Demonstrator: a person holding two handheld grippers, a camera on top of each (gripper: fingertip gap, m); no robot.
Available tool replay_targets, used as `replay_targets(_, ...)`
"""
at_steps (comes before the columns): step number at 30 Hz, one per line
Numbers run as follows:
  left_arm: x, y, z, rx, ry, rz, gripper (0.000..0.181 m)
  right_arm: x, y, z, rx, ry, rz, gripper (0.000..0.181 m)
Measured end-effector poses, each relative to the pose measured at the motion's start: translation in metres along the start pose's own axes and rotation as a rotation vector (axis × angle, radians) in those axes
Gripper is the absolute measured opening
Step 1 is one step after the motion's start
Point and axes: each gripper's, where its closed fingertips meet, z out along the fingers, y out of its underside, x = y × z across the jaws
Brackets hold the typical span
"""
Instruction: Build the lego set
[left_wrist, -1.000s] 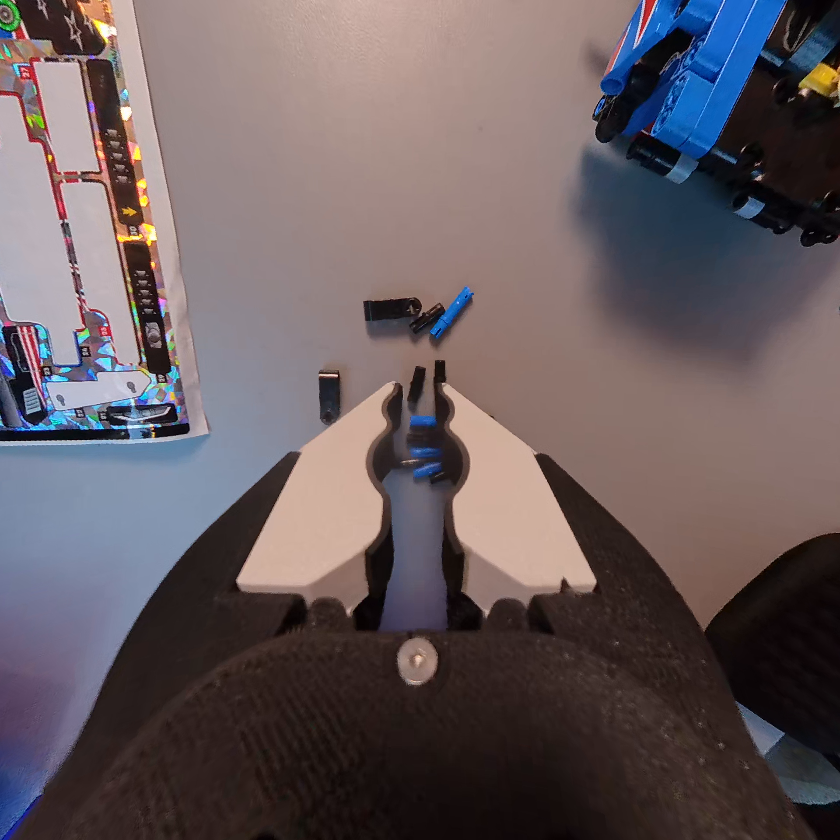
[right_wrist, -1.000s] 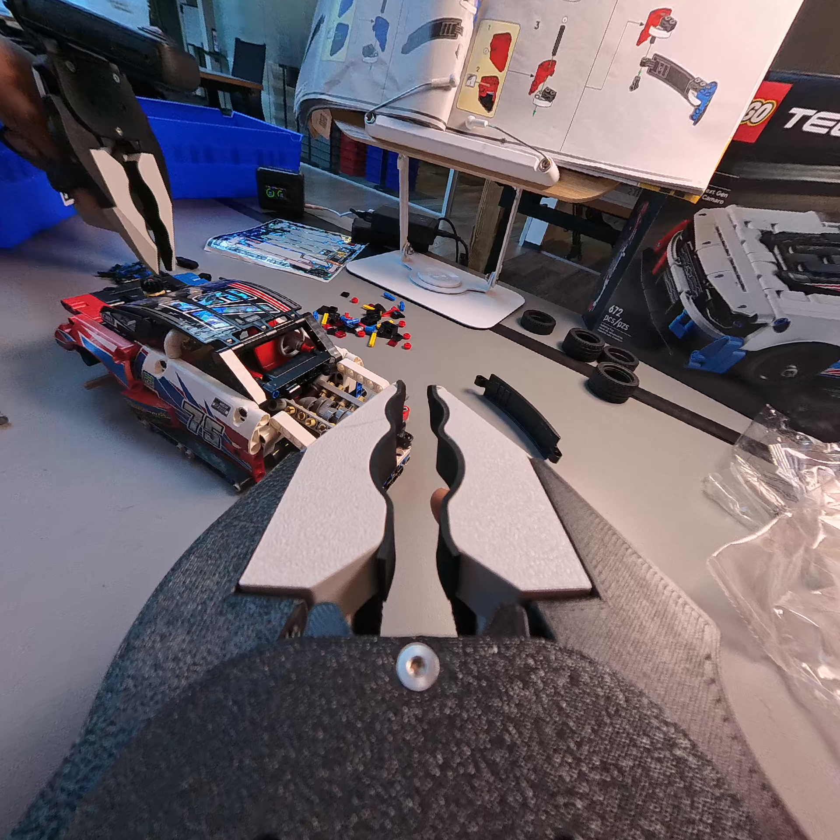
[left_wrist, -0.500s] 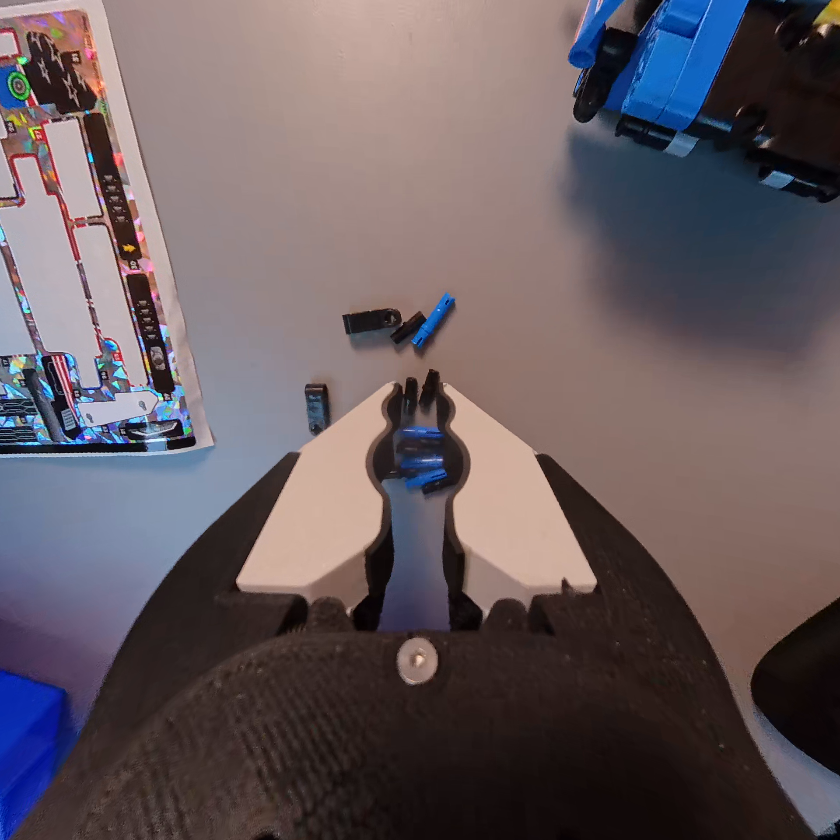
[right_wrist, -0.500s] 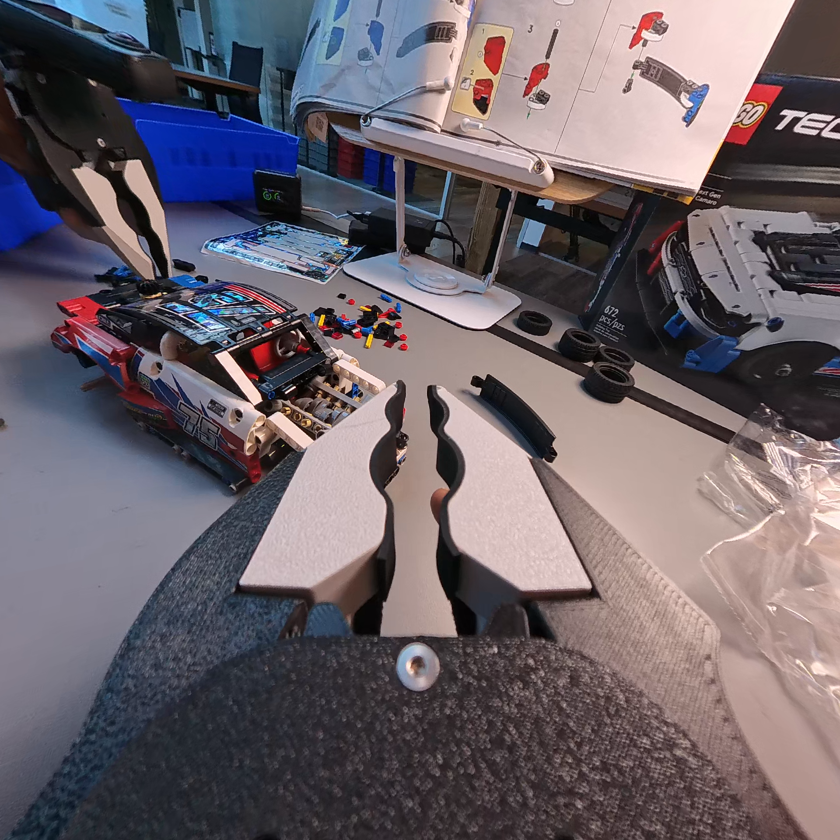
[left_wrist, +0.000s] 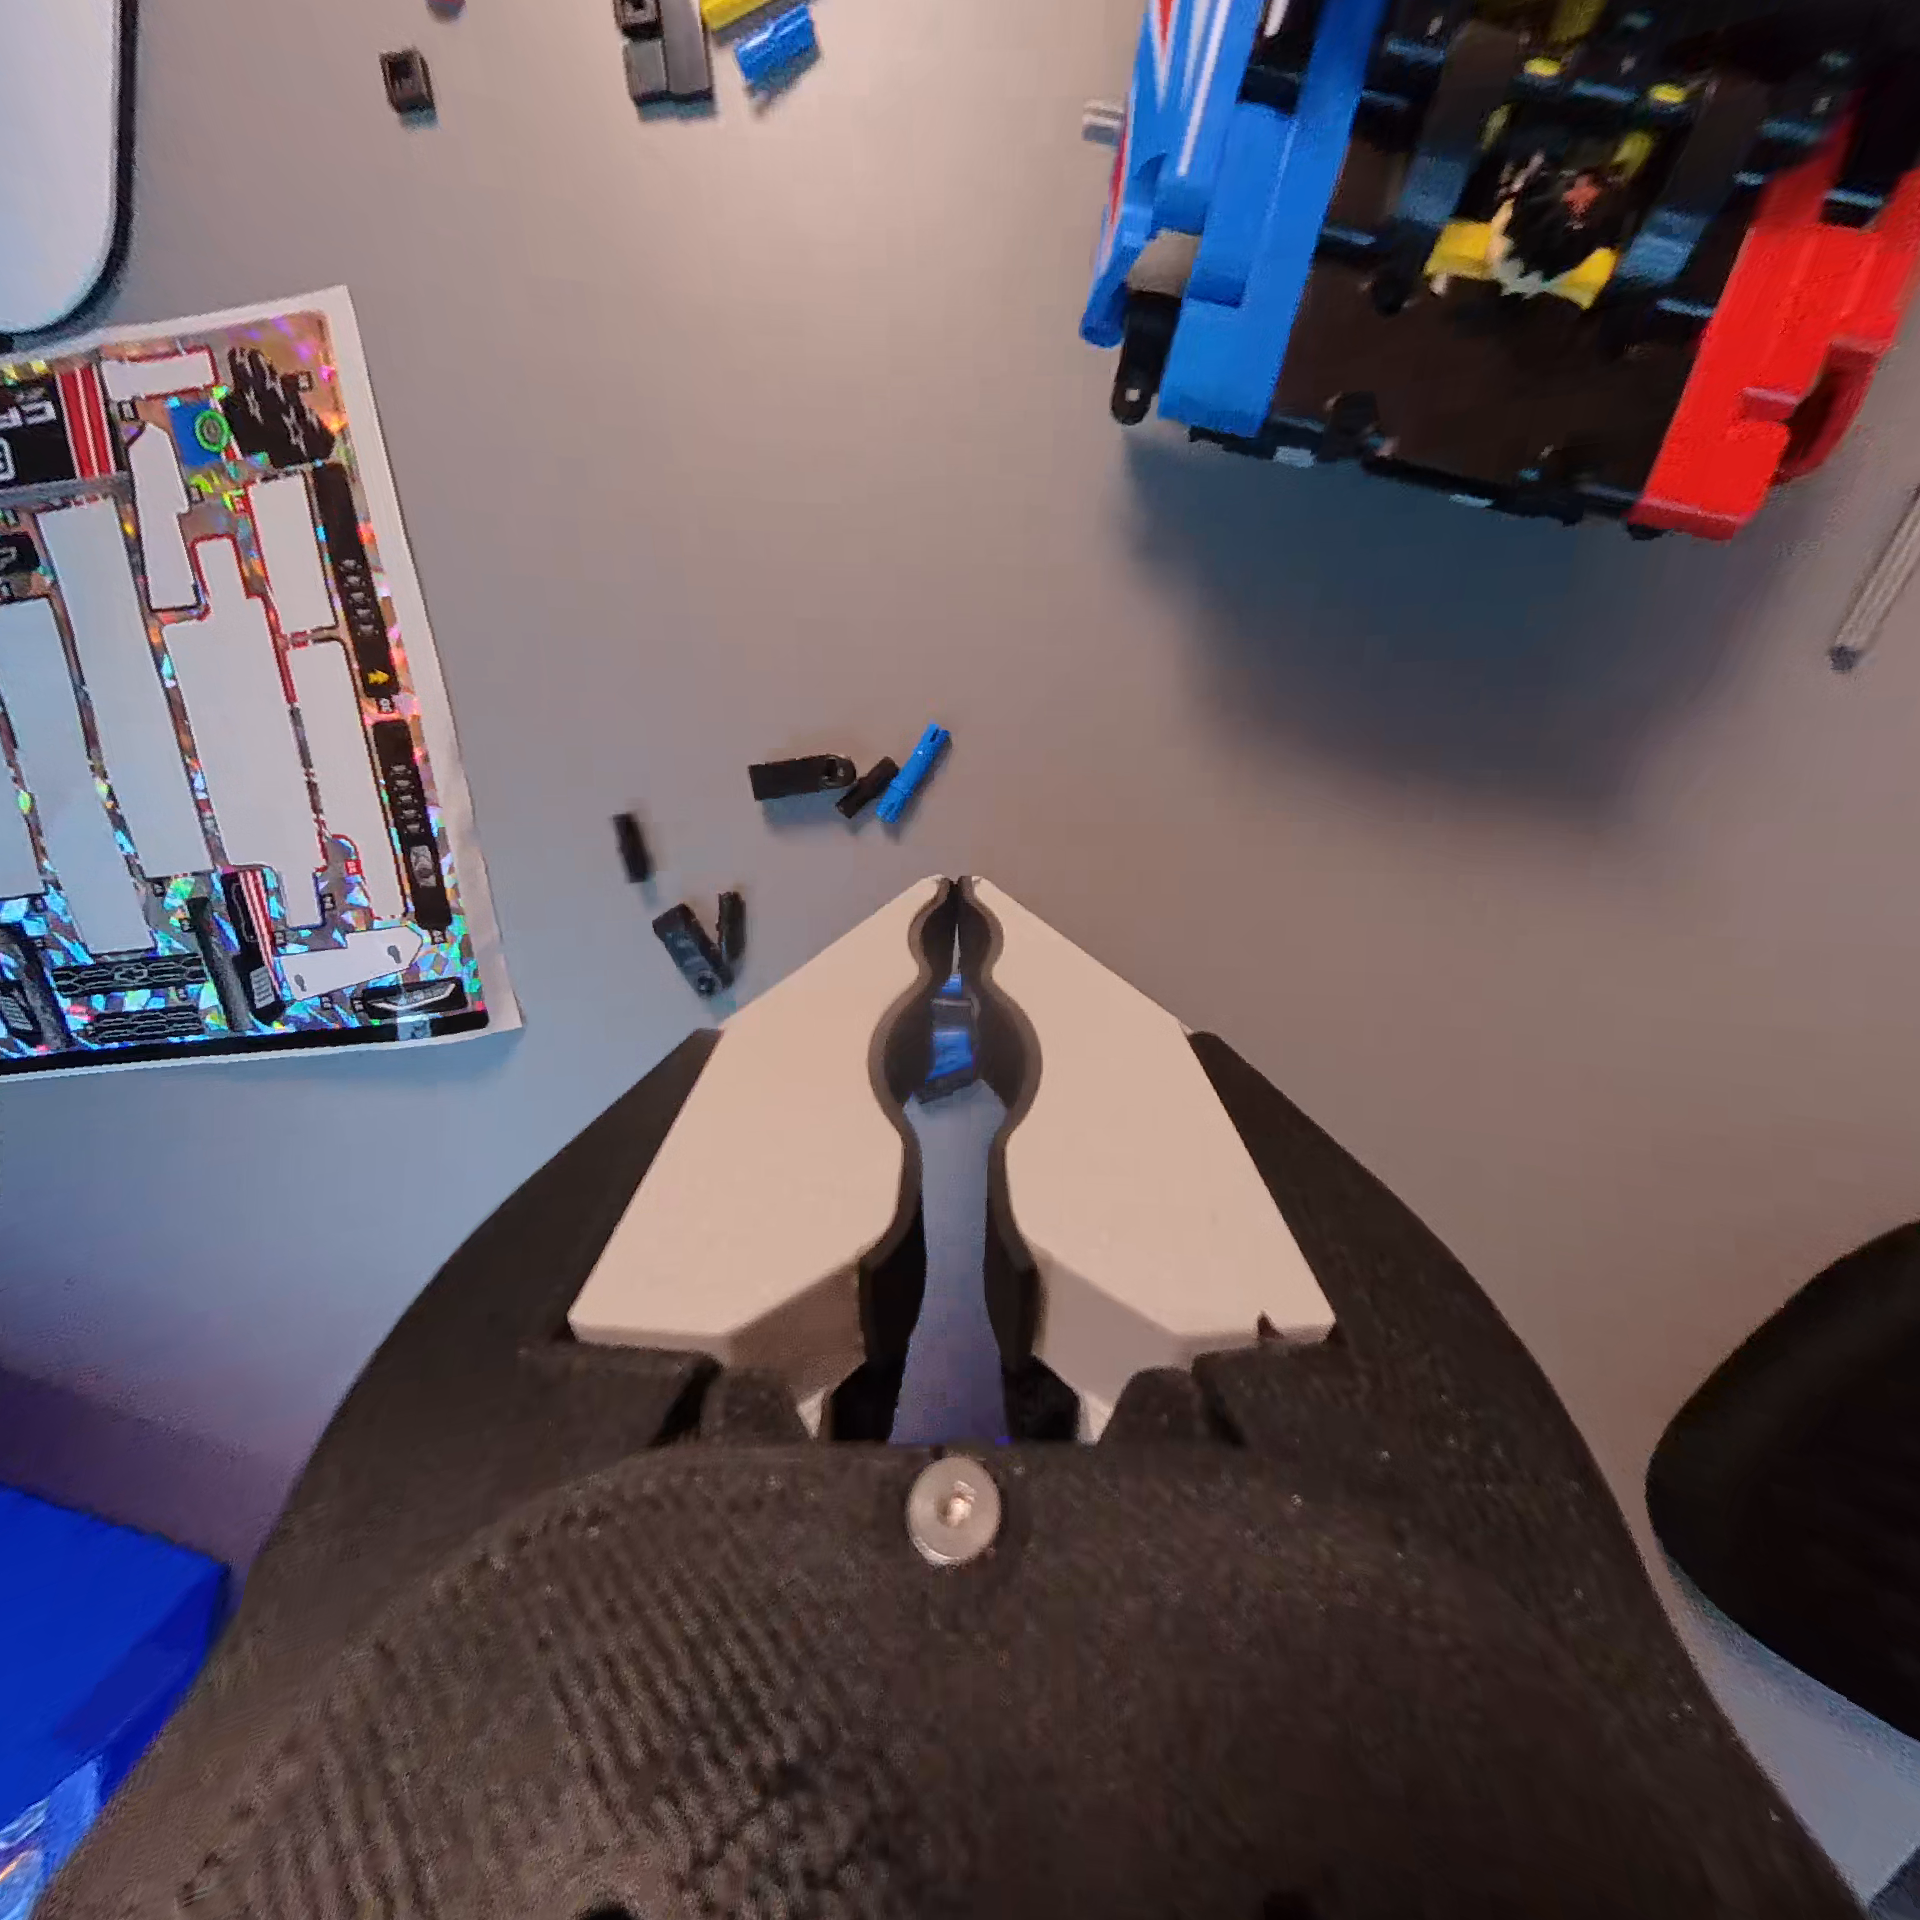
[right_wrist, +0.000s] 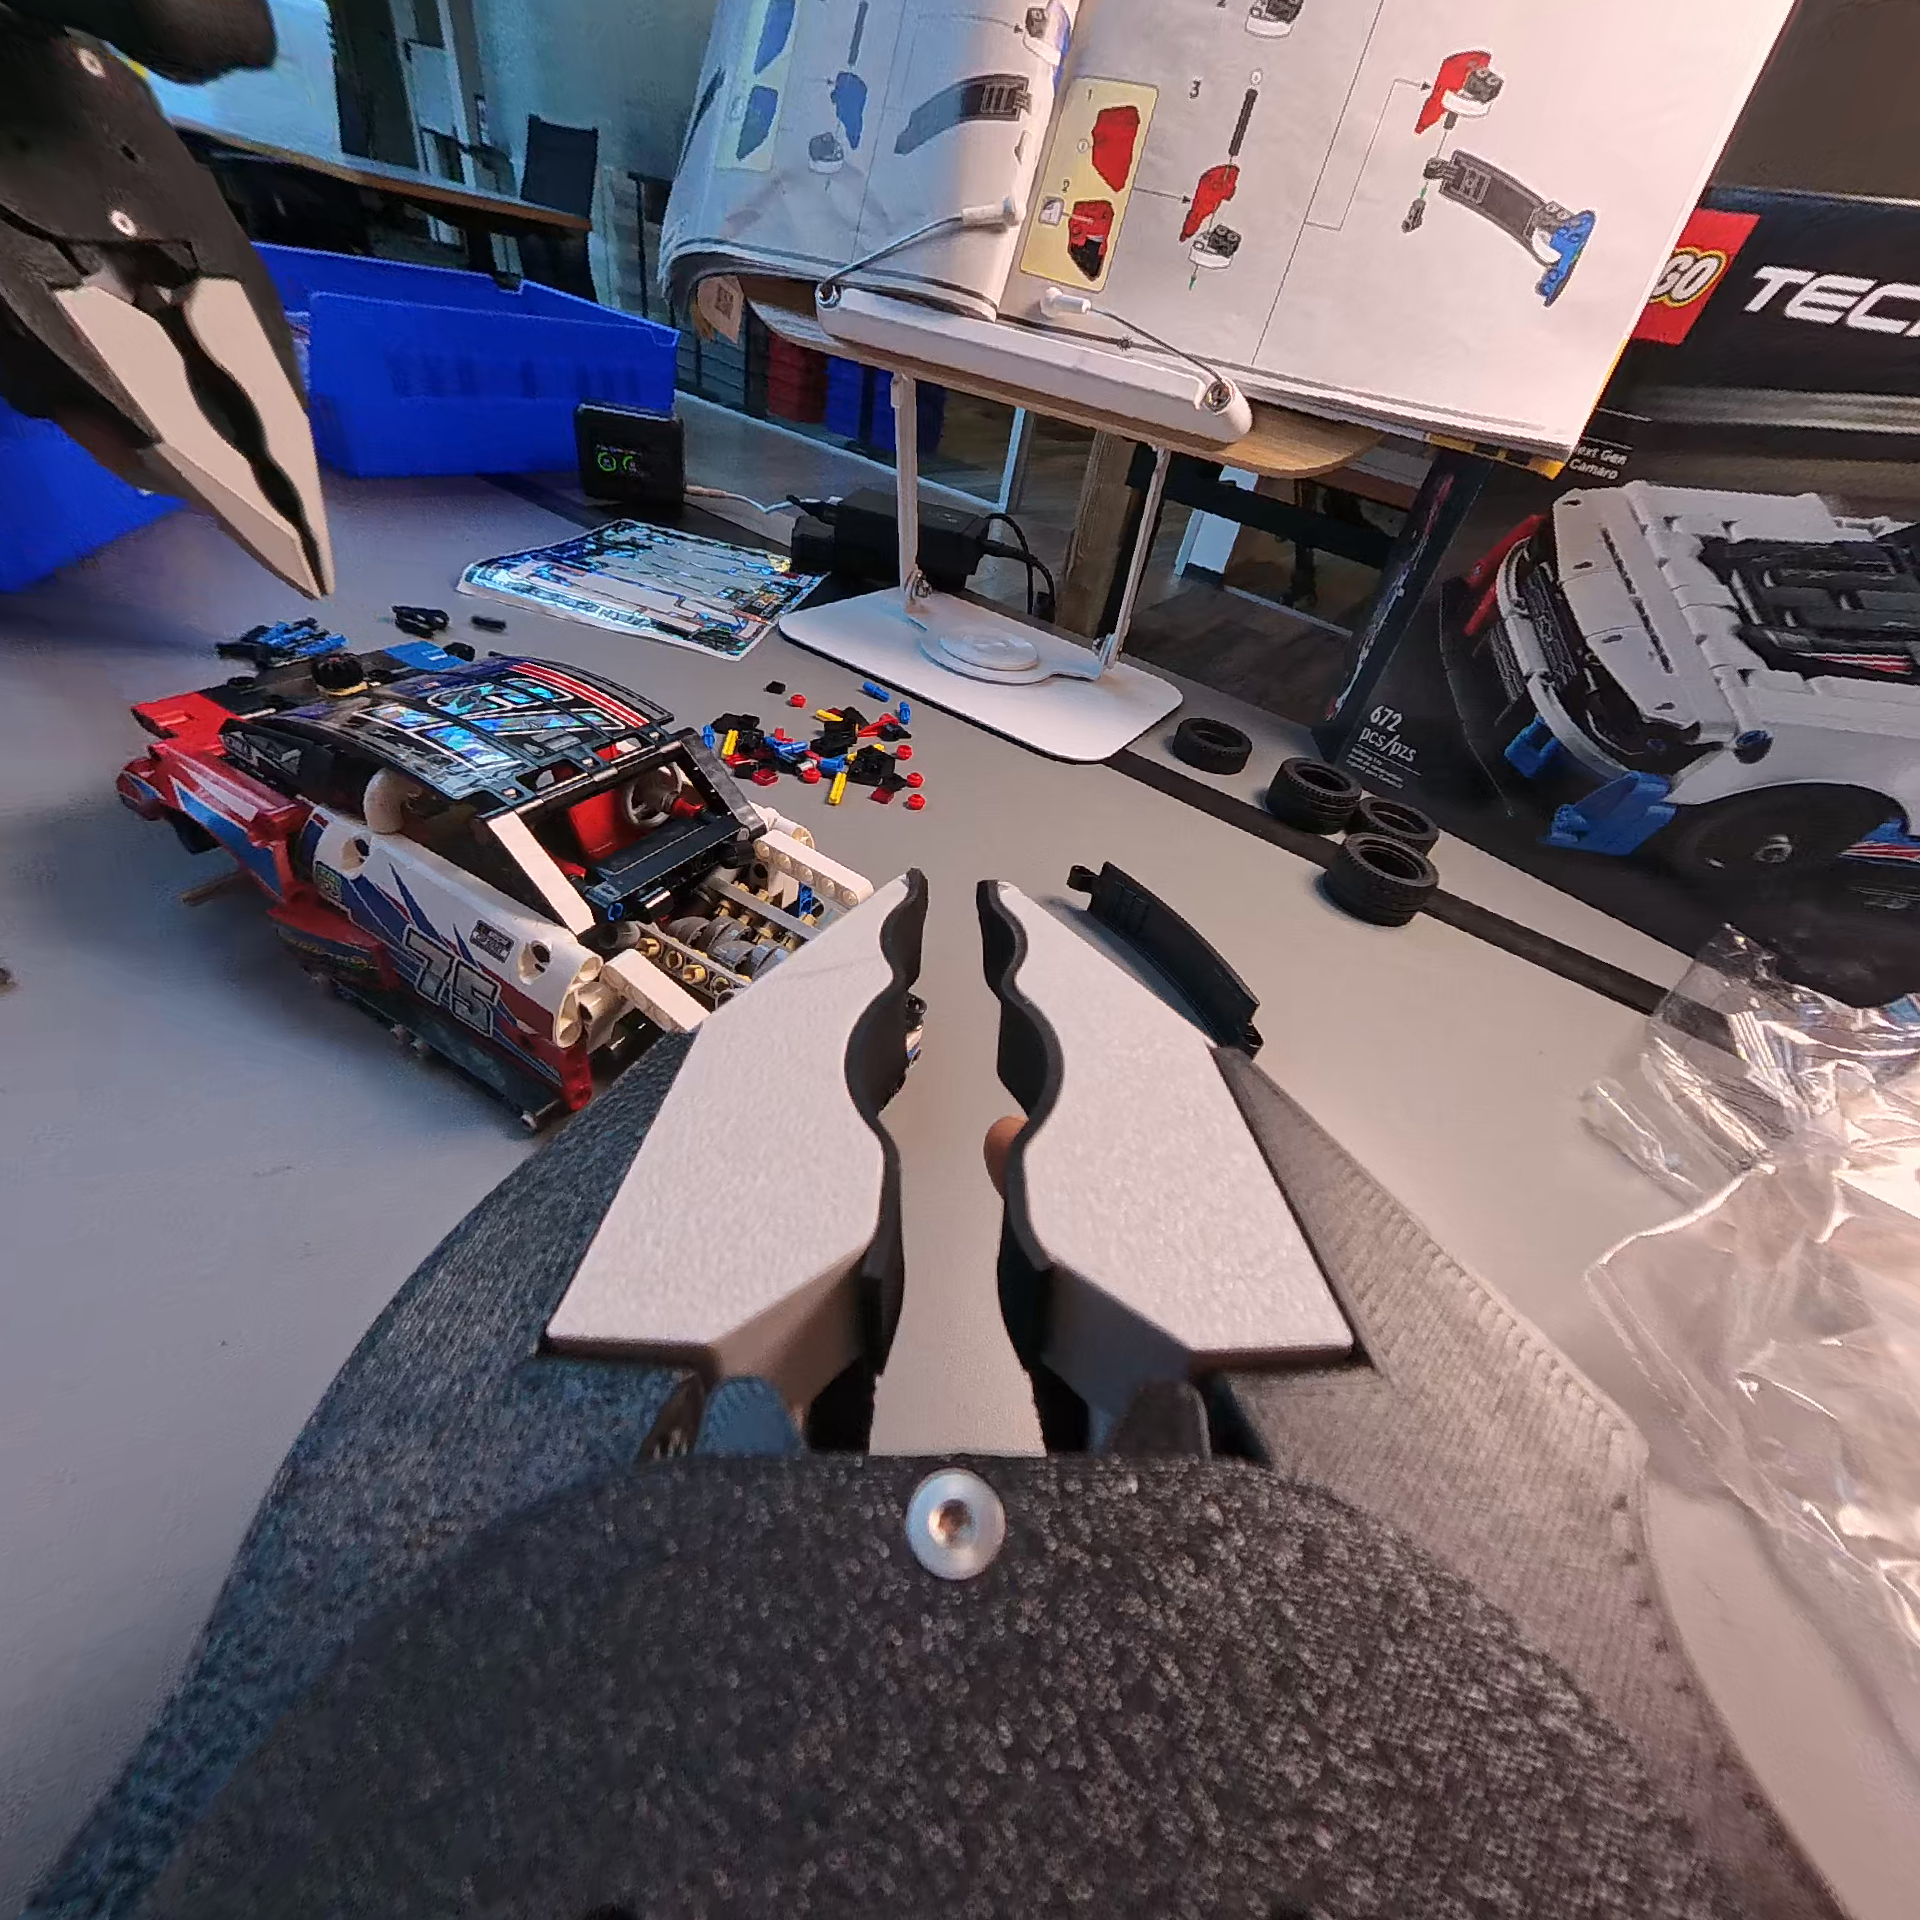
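Worktop (right_wrist: 156, 1195) carries my half-built lego car (right_wrist: 436, 831) near its middle. Printed box (right_wrist: 1714, 675) stands at the far edge. My right gripper (right_wrist: 951, 894) hangs slightly parted, empty. My left gripper (left_wrist: 957, 883) is pinched closed above loose pins (left_wrist: 904, 774); whether it grips one, I cannot tell.

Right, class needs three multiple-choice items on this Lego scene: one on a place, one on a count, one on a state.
1. Where is the manual?
A. on the stand
B. in the bin
C. under the car

2. How many loose tyres?
A. two
B. four
C. six

3. The right gripper is:
A. shut on a pin
B. shut, empty
C. open

Answers:
1 A, it is clipped on the white stand.
2 B, four lie by the box.
3 C, a gap shows between its fingers.
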Motion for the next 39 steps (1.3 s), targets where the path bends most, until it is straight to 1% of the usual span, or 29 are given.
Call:
replay_targets(3,-0.002,0.002,-0.006,-0.008,-0.052,-0.004,0.0,-0.003,-0.001,0.001,0.002,-0.007,-0.008,0.008)
replay_targets(8,-0.028,0.014,-0.007,0.005,-0.114,-0.098,0.0,-0.003,0.0,0.0,-0.001,-0.001,-0.016,0.008)
replay_targets(10,-0.034,0.015,-0.008,0.016,-0.112,-0.115,0.0,-0.001,0.0,0.0,-0.001,0.003,-0.013,0.008)
replay_targets(14,-0.032,0.01,-0.008,0.033,-0.096,-0.099,0.0,0.001,0.0,-0.001,-0.003,0.011,-0.014,0.008)
replay_targets(18,-0.037,0.017,0.004,-0.026,-0.115,-0.121,0.0,-0.001,0.0,0.0,-0.005,0.004,-0.017,0.008)
replay_targets(20,-0.042,0.021,0.012,-0.056,-0.12,-0.107,0.009,-0.002,0.0,0.0,-0.006,0.001,-0.021,0.008)
replay_targets(22,-0.043,0.02,0.018,-0.06,-0.095,-0.115,0.011,-0.002,0.0,-0.001,-0.005,0.003,-0.023,0.008)
replay_targets(24,-0.046,0.025,0.024,-0.103,-0.084,-0.114,0.014,0.0,-0.001,-0.001,-0.002,0.007,-0.021,0.008)
replay_targets(30,-0.052,0.026,0.031,-0.129,-0.075,-0.112,0.011,0.002,-0.001,-0.003,0.003,0.007,-0.012,0.008)
replay_targets(33,-0.049,0.026,0.032,-0.13,-0.045,-0.12,0.003,0.001,-0.001,-0.002,0.003,0.001,-0.013,0.008)
replay_targets(35,-0.044,0.025,0.031,-0.141,-0.038,-0.103,0.003,0.0,-0.002,-0.002,0.004,-0.002,-0.014,0.008)
replay_targets(36,-0.034,0.018,0.028,-0.121,-0.019,-0.095,0.003,0.001,-0.002,-0.003,0.006,-0.002,-0.016,0.008)
replay_targets(37,-0.018,0.006,0.023,-0.081,0.015,-0.079,0.003,0.001,-0.002,-0.003,0.007,0.0,-0.017,0.008)
replay_targets(39,0.028,-0.021,0.009,-0.011,0.093,-0.006,0.003,0.002,-0.003,-0.004,0.01,0.002,-0.014,0.008)
